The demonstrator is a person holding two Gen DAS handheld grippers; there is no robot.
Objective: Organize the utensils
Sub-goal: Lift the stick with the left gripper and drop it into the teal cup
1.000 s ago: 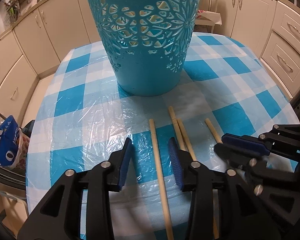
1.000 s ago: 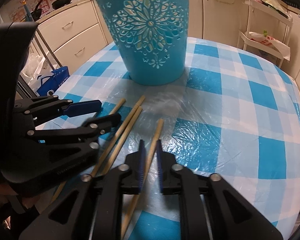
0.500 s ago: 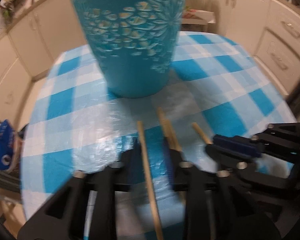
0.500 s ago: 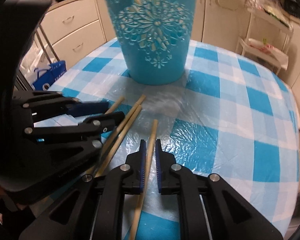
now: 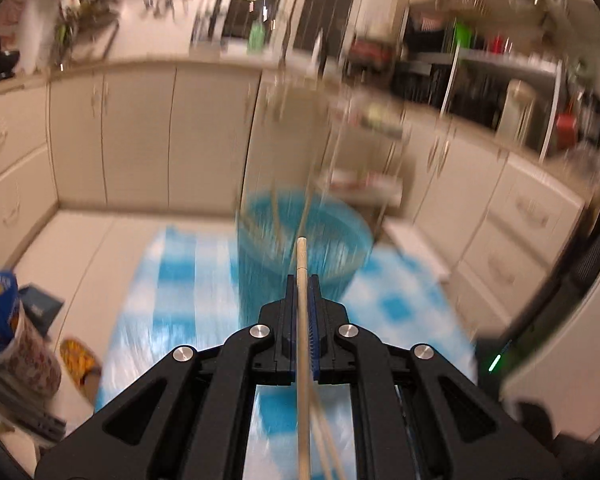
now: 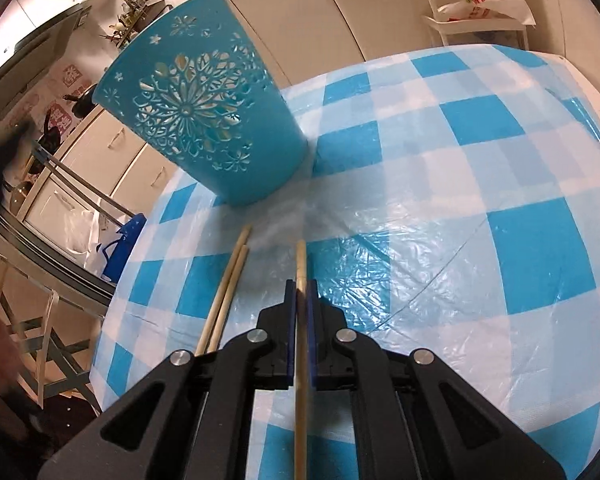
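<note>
Cream kitchen cabinets ring a round worktop covered in a blue-and-white checked cloth under clear plastic film.

From the left wrist view, a wooden chopstick sits clamped between the blue pads of the left gripper, which is closed narrowly on it. The stick runs straight along the fingers, its blunt tip reaching past them toward the open mouth of the turquoise basket. This view is heavily blurred; thin pale sticks seem to stand inside the basket, but I cannot tell how many. Two more faint stick shapes show below the gripper, too smeared to place.

From the right wrist view, a second chopstick is pinched between the pads of the right gripper, which is closed tight around it. Its tip points forward over the cloth, toward the basket, and falls well short of it. Whether the stick touches the cloth cannot be told.

Just left of that gripper, a pair of chopsticks lies flat on the cloth, side by side and touching, angled toward the basket's base. The basket stands on the cloth with a cut-out flower pattern on its wall.

Beyond the worktop edge on the left, a blue bag sits lower down, and a white shelf cart holding a plastic bag stands against the far cabinets.
</note>
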